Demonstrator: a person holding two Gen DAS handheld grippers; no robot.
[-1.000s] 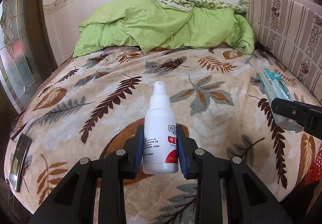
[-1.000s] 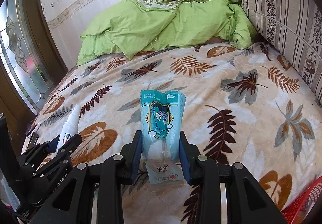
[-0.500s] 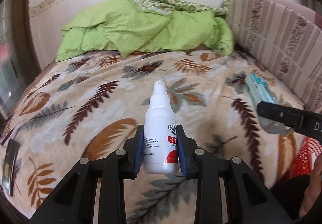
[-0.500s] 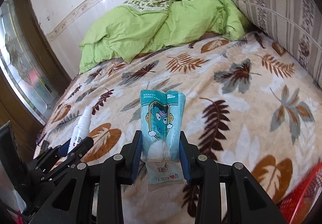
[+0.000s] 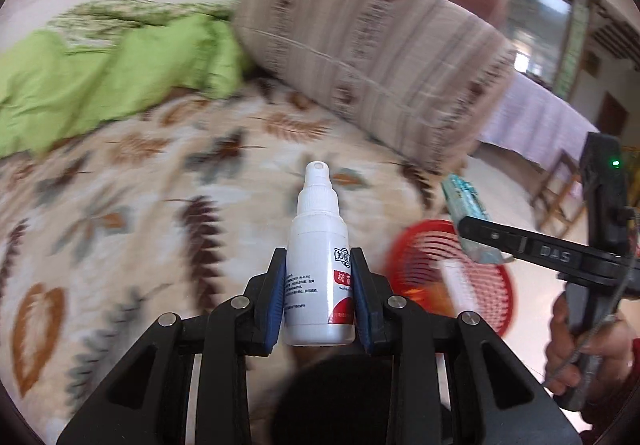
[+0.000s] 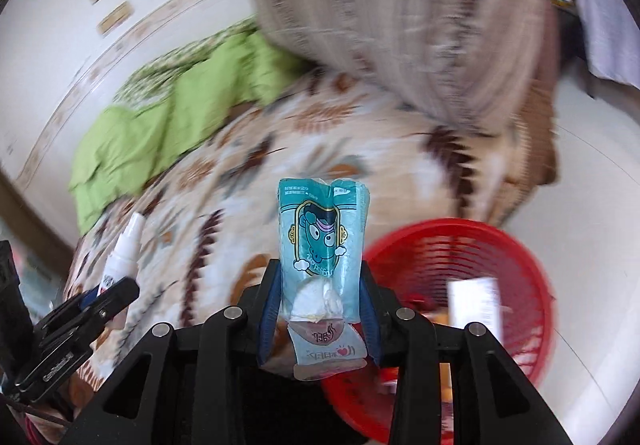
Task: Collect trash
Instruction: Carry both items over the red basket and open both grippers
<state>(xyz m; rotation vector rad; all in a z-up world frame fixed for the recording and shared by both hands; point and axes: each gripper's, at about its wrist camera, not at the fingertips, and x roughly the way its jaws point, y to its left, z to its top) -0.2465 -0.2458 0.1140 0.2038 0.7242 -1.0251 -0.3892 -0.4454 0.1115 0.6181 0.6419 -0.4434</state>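
My left gripper (image 5: 319, 285) is shut on a white spray bottle (image 5: 318, 245) with a red label, held upright above the bed. My right gripper (image 6: 320, 297) is shut on a teal snack packet (image 6: 322, 241) with a cartoon face. A red plastic basket (image 6: 524, 277) stands on the floor beside the bed, low right of the packet, with white paper inside. The basket also shows in the left wrist view (image 5: 416, 257), with the right gripper and packet (image 5: 464, 201) above it. The spray bottle shows at the left of the right wrist view (image 6: 126, 245).
A leaf-patterned blanket (image 5: 140, 197) covers the bed, with a green quilt (image 5: 100, 77) at its head. A large striped cushion (image 5: 380, 61) lies along the bed's right side. A table with a pale cloth (image 5: 536, 117) and a chair stand beyond on the floor.
Both grippers swung to the right with their loads, away from the bed's middle. The red basket and the floor have come into view; the background is blurred by the motion.
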